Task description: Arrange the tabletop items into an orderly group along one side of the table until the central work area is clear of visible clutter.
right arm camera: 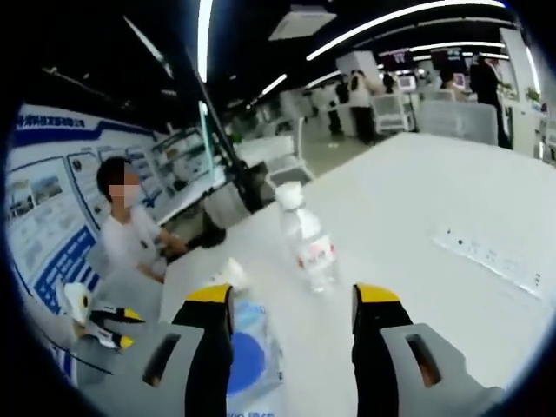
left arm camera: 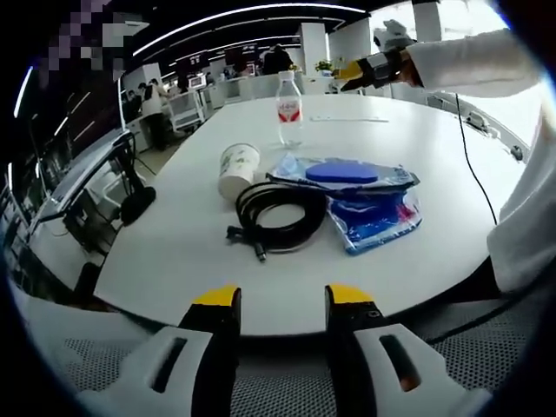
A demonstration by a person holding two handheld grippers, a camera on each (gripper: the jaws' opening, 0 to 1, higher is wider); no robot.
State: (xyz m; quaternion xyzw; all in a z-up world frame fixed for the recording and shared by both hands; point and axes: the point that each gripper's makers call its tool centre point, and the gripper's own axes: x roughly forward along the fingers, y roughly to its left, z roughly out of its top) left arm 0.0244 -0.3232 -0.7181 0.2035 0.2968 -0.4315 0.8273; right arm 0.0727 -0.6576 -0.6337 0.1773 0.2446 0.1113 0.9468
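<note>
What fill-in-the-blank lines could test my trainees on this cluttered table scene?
1. The water bottle stands ____ on the white table.
2. The paper cup lies on its ____.
3. The coiled black cable lies just in front of the ____.
Missing words: upright; side; cup.

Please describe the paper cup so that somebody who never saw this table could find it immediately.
On the white table, find the cluster of items near its middle. The cup lies on its side at the cluster's edge, touching the black coiled cable, with the bottle standing beyond it. It is the one pale, patterned cylinder lying down.
</note>
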